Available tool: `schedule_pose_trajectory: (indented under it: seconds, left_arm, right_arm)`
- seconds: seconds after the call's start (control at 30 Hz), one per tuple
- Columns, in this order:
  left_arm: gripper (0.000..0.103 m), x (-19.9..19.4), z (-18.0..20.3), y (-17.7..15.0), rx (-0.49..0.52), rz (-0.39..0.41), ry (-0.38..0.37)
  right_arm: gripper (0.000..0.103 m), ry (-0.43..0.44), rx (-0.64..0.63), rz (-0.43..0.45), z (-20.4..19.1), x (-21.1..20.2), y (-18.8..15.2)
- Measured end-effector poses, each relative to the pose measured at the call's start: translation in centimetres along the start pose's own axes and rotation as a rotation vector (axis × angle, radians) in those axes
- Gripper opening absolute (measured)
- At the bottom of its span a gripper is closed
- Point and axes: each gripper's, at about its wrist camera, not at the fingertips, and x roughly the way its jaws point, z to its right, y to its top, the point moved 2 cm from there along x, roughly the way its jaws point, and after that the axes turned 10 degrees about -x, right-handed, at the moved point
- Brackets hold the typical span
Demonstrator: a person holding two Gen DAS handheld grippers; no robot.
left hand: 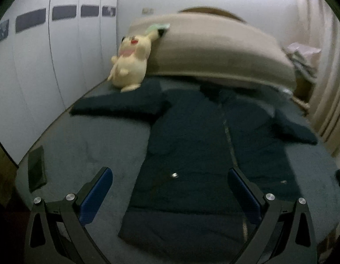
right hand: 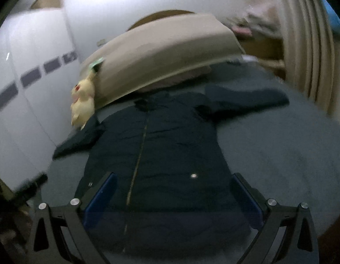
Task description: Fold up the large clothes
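White wardrobe doors (left hand: 59, 66) line the left wall beside a bed (left hand: 86, 140) with a blue sheet. Near the bed's left edge lies a dark phone (left hand: 36, 168). A yellow plush (left hand: 130, 63) leans on the beige pillow (left hand: 214, 48) at the head. The coat (left hand: 192, 154), dark and zipped, lies flat in the middle, sleeves out to both sides. The left claw (left hand: 170, 193) hovers level over its hem, fingers spread wide, holding nothing. The right claw (right hand: 173, 195) hovers likewise, tilted slightly, also spread and empty. Beige curtains (right hand: 306, 44) hang at right.
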Motion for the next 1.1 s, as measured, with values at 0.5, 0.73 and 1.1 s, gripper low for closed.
schedule_pose_trajectory:
  seconds: [0.5, 0.73, 1.1]
  left_arm:
    - [0.103, 12.5, -1.6, 2.3, -0.077, -0.093, 0.113]
    - [0.103, 15.2, -3.2, 3.5, -0.127, -0.035, 0.177]
    - [0.103, 16.4, -7.4, 3.3, -0.181, -0.029, 0.233]
  right_arm:
    - [0.090, 0.092, 0.729, 0.066, 32.1, 13.5, 7.4]
    - [0.080, -0.022, 0.790, 0.042, 39.9, 22.3, 11.1]
    - [0.010, -0.197, 0.635, -0.099, 40.5, 27.2, 14.7]
